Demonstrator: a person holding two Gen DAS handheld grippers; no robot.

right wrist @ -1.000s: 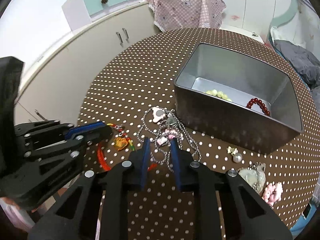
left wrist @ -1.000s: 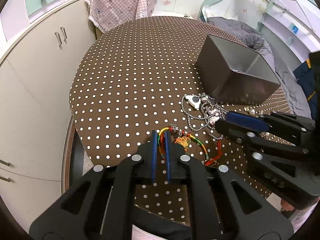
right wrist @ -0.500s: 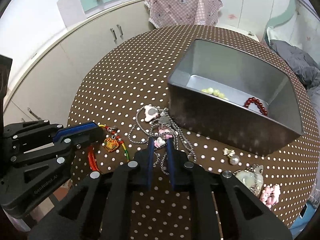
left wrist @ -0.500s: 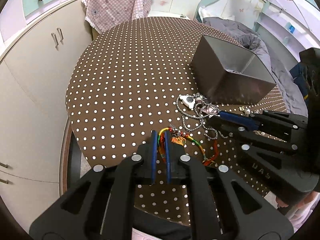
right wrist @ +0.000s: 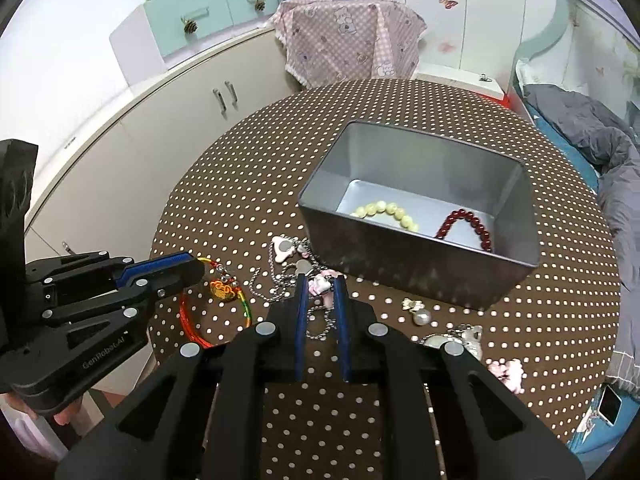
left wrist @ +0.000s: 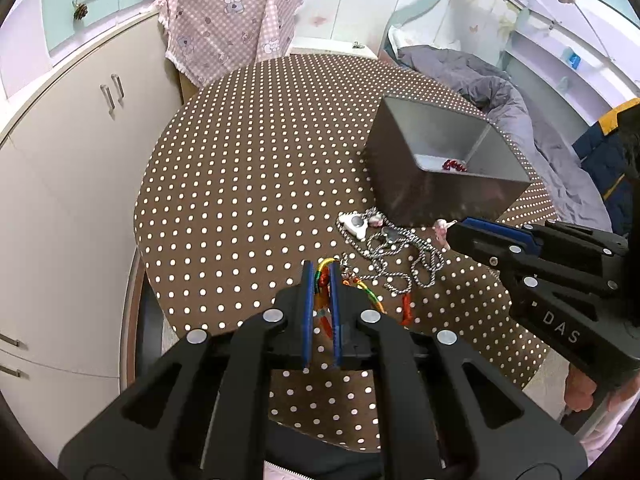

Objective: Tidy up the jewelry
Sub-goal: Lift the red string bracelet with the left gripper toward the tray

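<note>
My left gripper (left wrist: pixel 320 276) is shut on a rainbow cord bracelet (left wrist: pixel 370 294) with a red loop, near the table's front edge. In the right wrist view this bracelet's gold charm (right wrist: pixel 224 289) hangs just past the left fingertips. My right gripper (right wrist: pixel 320 282) is shut on a silver chain necklace (right wrist: pixel 320 326), gripping it at a pink charm (right wrist: pixel 320 283). The rest of the chain (left wrist: pixel 404 256) trails on the cloth to a white charm (left wrist: pixel 356 224). Just beyond stands a grey metal tin (right wrist: pixel 420 280) holding a yellow bead bracelet (right wrist: pixel 386 210) and a red bead bracelet (right wrist: pixel 464 222).
On the brown dotted tablecloth (right wrist: pixel 248 184), right of my right gripper, lie a pearl earring (right wrist: pixel 422 317), a silvery pendant (right wrist: pixel 456 340) and a pink charm (right wrist: pixel 506 372). Cabinets (left wrist: pixel 72 152) curve round the left, a pink-draped chair (right wrist: pixel 348 44) stands behind, and bedding (left wrist: pixel 500 92) lies to the right.
The right jaws have narrowed onto the necklace's pink charm and lifted it a little, dragging the chain. The left gripper has kept its hold on the cord bracelet.
</note>
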